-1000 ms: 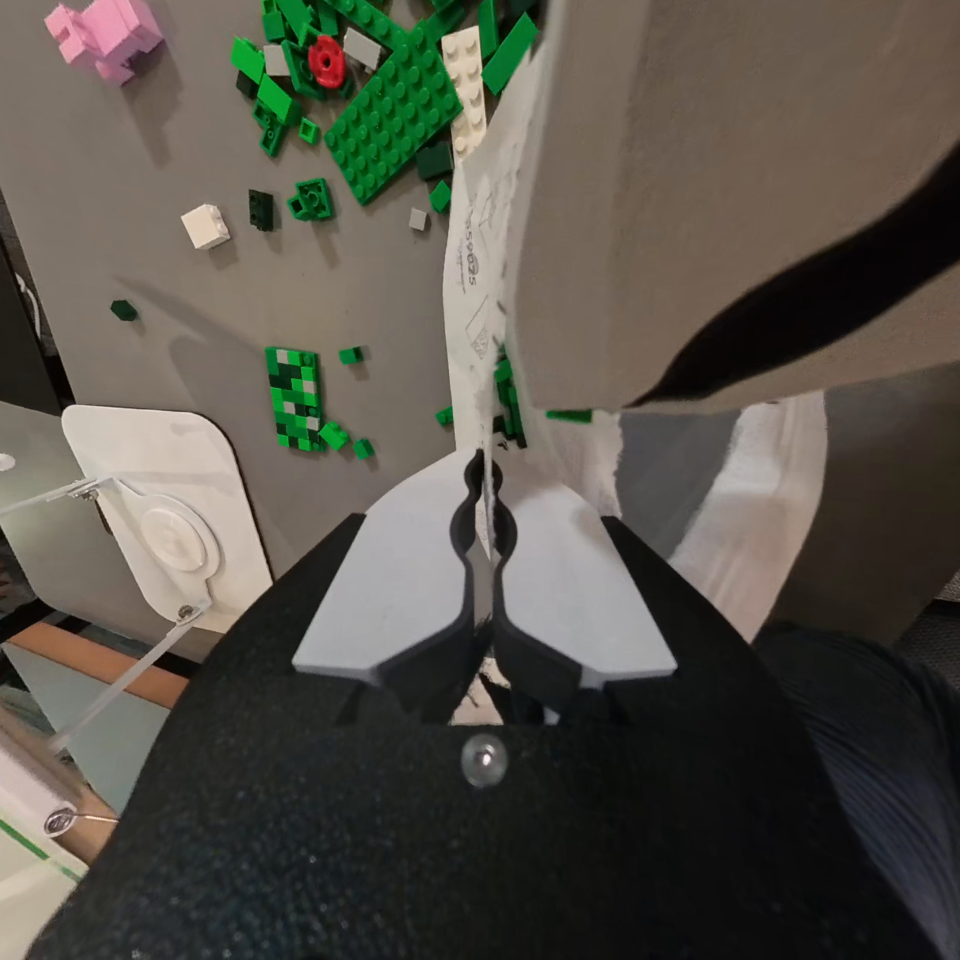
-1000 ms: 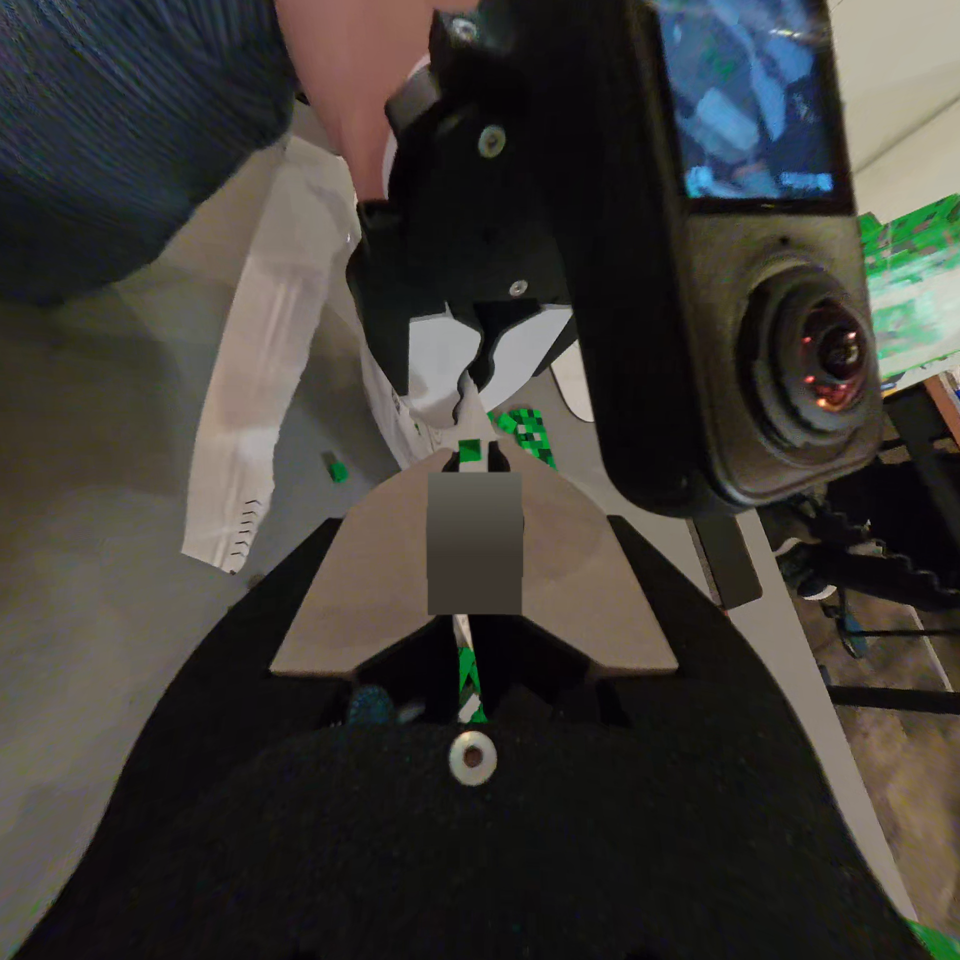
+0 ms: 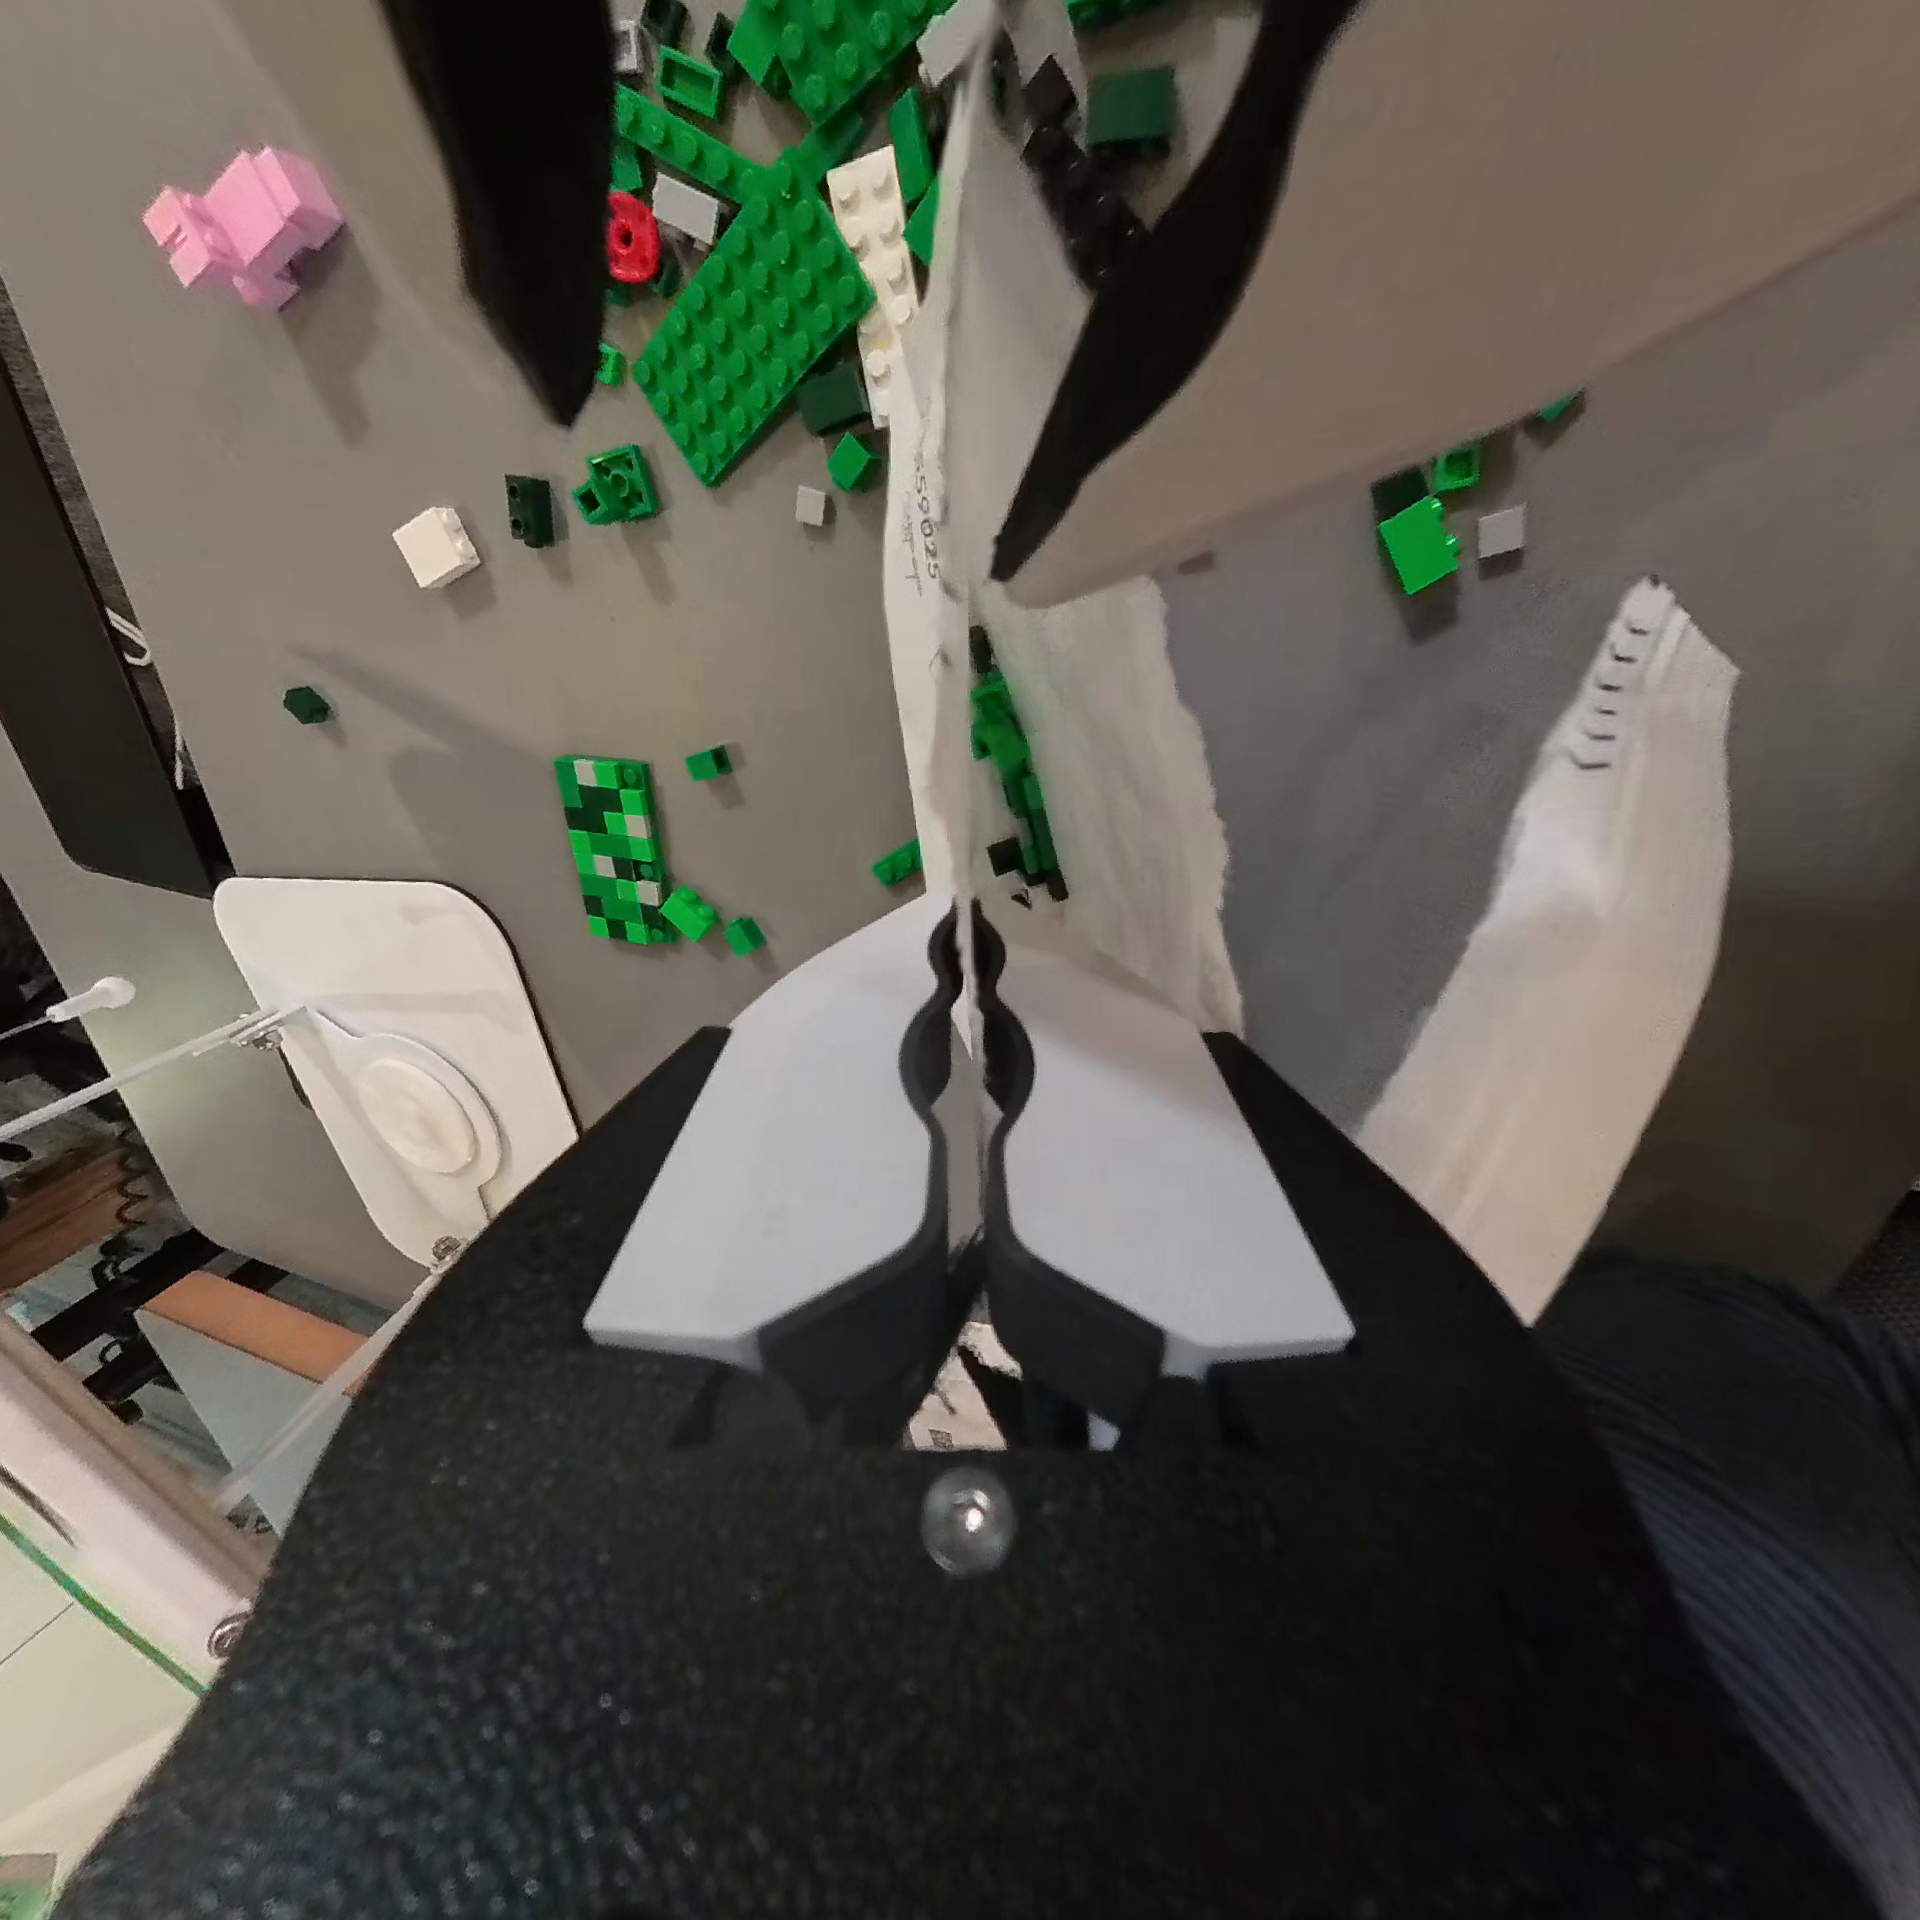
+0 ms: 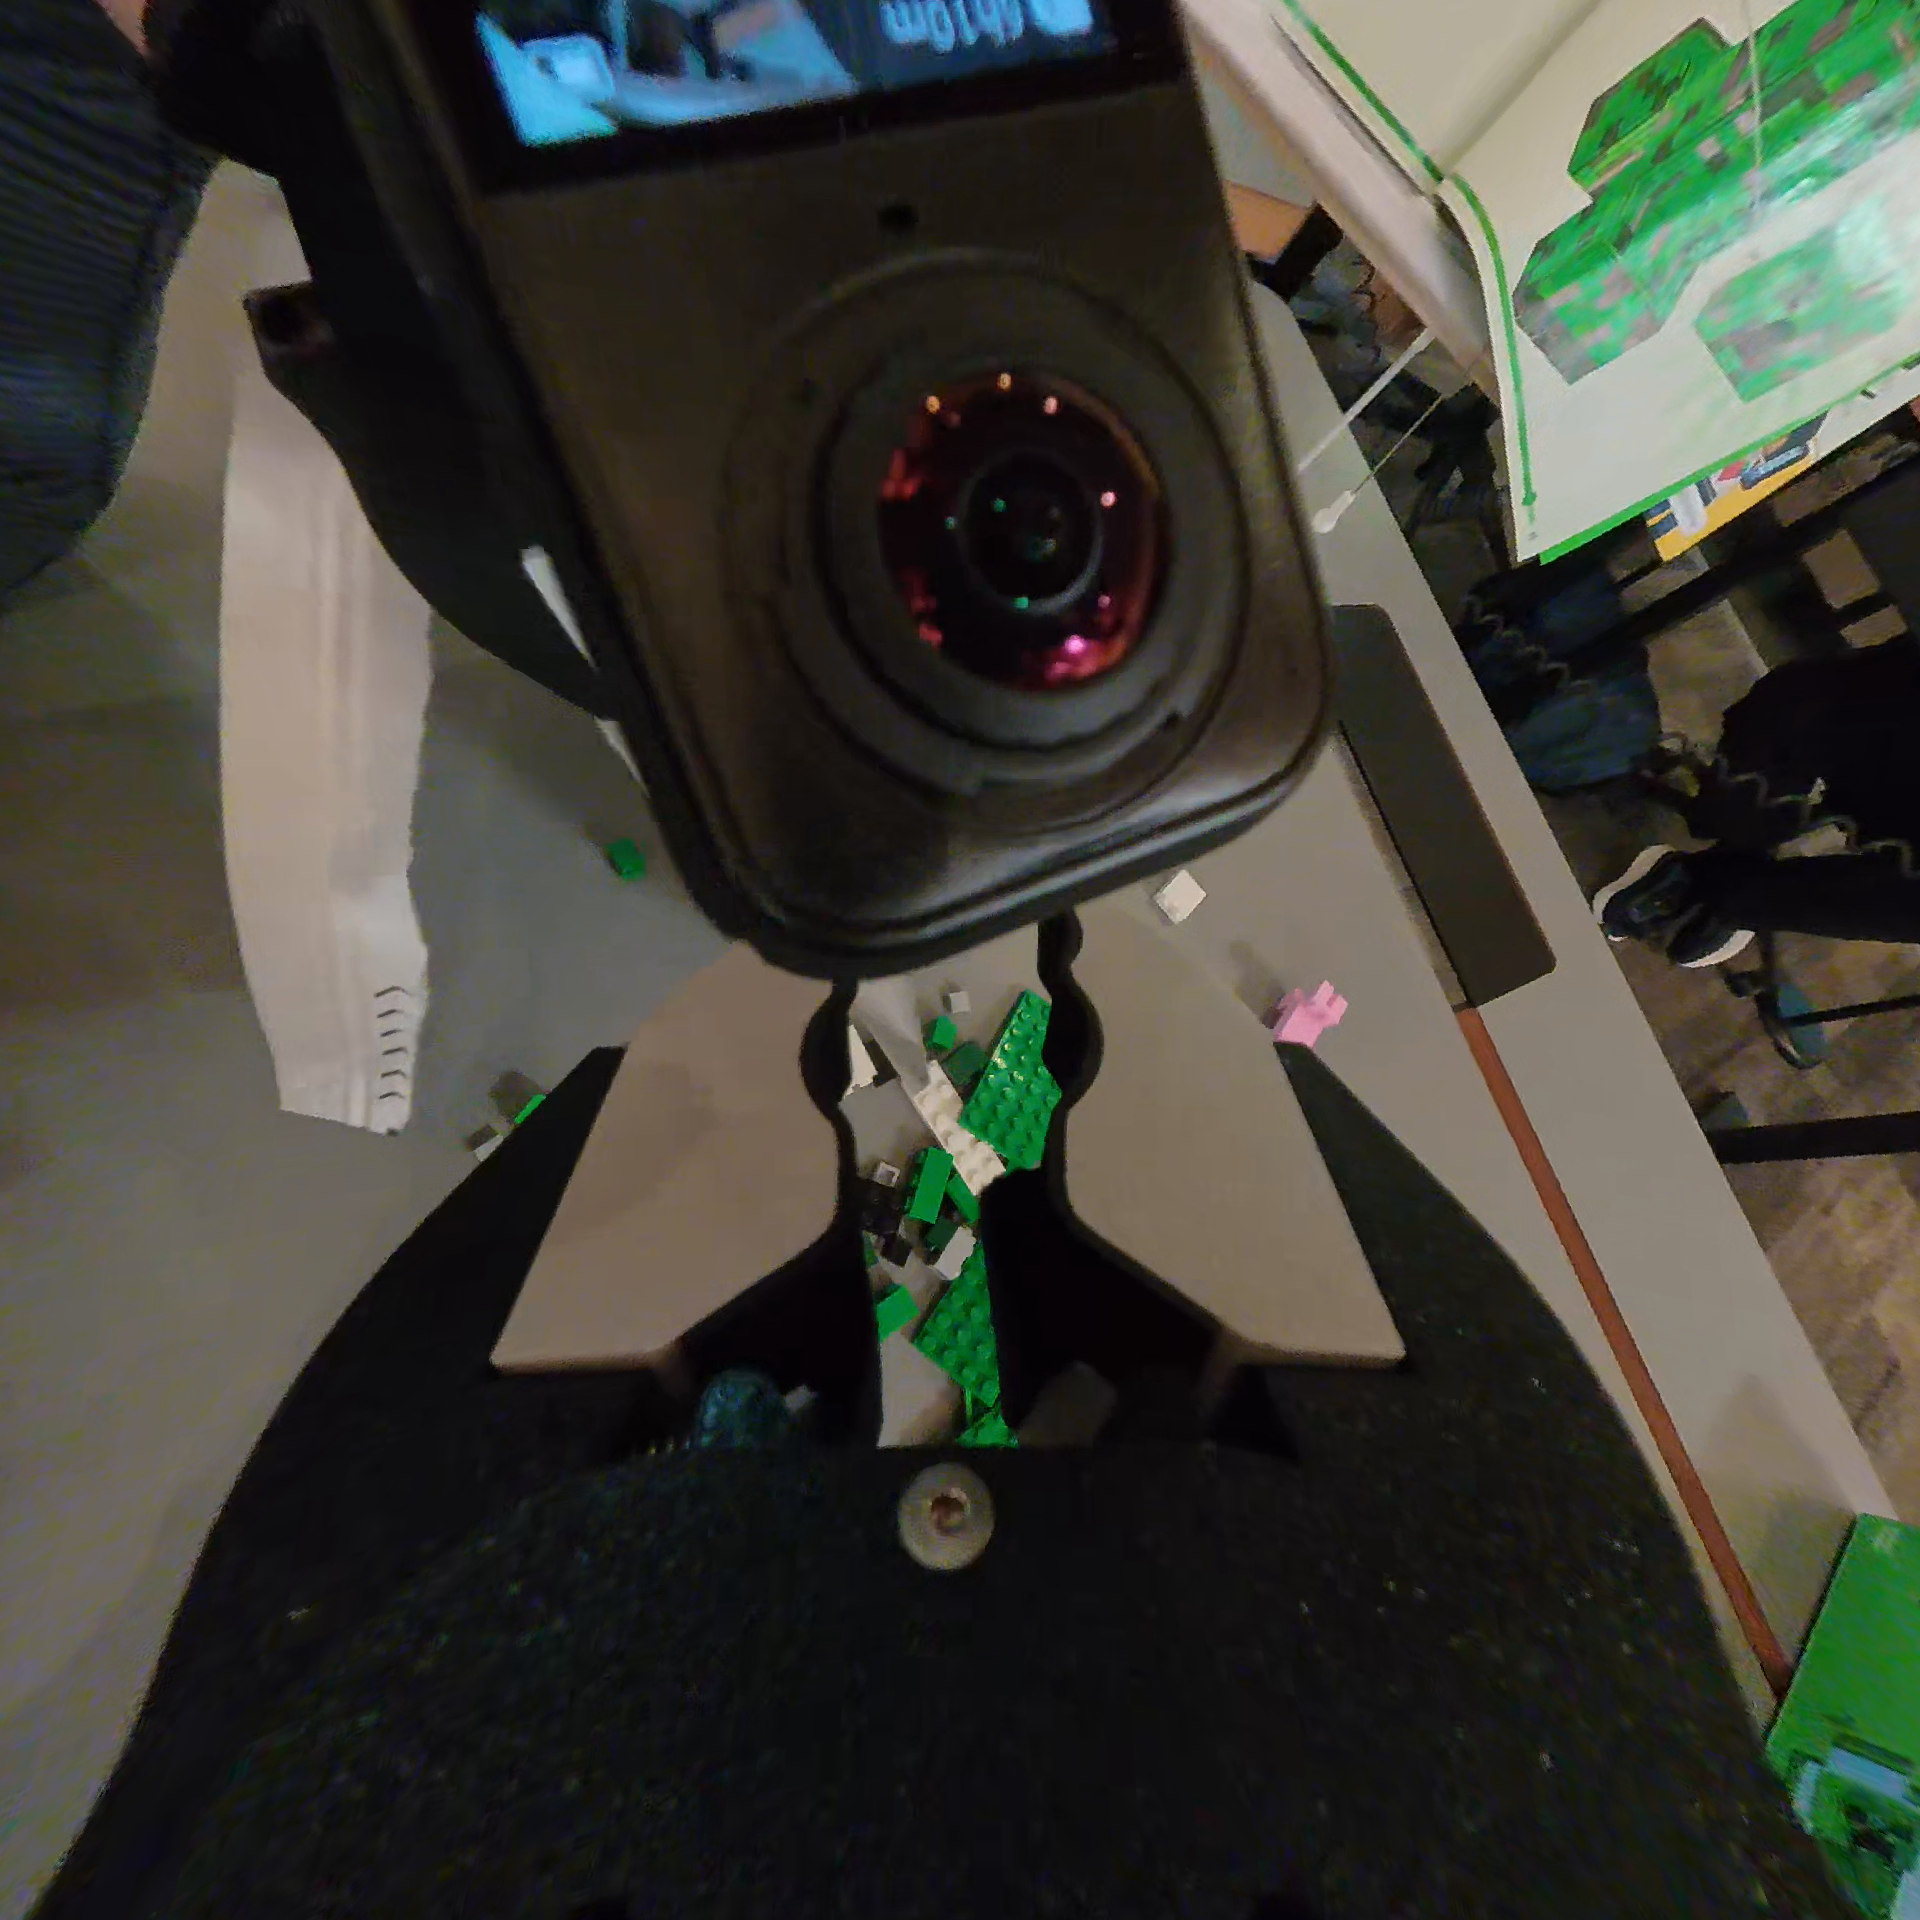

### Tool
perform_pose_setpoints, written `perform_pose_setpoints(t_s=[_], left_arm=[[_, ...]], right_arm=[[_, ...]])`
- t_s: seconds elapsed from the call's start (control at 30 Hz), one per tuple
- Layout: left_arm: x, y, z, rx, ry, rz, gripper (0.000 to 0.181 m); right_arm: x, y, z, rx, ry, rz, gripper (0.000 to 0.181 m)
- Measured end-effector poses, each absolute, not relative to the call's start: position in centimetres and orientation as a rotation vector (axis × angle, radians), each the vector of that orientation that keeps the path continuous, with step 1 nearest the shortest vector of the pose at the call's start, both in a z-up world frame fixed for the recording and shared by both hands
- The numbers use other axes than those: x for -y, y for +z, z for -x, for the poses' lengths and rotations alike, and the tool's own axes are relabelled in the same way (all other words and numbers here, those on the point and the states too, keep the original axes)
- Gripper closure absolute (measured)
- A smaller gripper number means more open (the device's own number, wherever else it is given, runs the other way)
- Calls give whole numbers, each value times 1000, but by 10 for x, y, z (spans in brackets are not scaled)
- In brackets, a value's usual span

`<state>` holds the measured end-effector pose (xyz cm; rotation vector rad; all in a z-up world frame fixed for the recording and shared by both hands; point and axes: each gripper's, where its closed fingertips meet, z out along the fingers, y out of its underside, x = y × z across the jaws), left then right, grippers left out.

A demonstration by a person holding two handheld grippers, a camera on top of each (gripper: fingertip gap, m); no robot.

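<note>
- We see the left gripper (image 3: 975, 961) clamped on a white paper bag (image 3: 940, 582); green bricks (image 3: 1013, 769) show inside its torn side.
- Right gripper (image 4: 951, 1013): jaws apart, empty, over loose bricks (image 4: 1013, 1081).
- Beyond the left jaws, a torn paper strip (image 3: 1558, 935) lies on the grey table (image 3: 312, 582).

A grey tabletop (image 3: 312, 582) fills most of the surroundings, matte and evenly lit, with soft shadows. Its far edge, to the right of the right gripper, carries a reddish-brown band (image 4: 1621, 1340). Beyond that edge the floor (image 4: 1829, 1226) is brownish and dim, crossed by black stand legs (image 4: 1818, 1143) and coiled black cables (image 4: 1766, 810). A black panel (image 4: 1434, 800) lies along the table's edge. Left of the left gripper, a white rounded plate (image 3: 416, 1049) sits at the table's corner, beside a dark panel (image 3: 94, 665).
</note>
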<state>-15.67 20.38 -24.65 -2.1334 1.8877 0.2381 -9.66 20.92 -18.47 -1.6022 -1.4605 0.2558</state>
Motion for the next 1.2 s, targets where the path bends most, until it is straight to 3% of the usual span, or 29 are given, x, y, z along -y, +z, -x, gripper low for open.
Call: perform_pose_setpoints(t_s=[0.17,0.3,0.67,1.0,1.2], left_arm=[[-207,-250,163,-1867,241,2184,181],[-208,-249,165,-1852,217,2188,181],[-215,-251,174,-1807,233,2238,181],[-215,-254,174,-1817,236,2248,181],[-215,-253,174,-1813,228,2250,181]], right_arm=[[-205,-179,68,1332,236,1610,147],[-197,-188,-12,1083,183,1700,147],[-89,-307,-305,612,145,2235,158],[-87,-333,-343,519,254,2298,159],[-89,-334,-341,515,323,2310,169]])
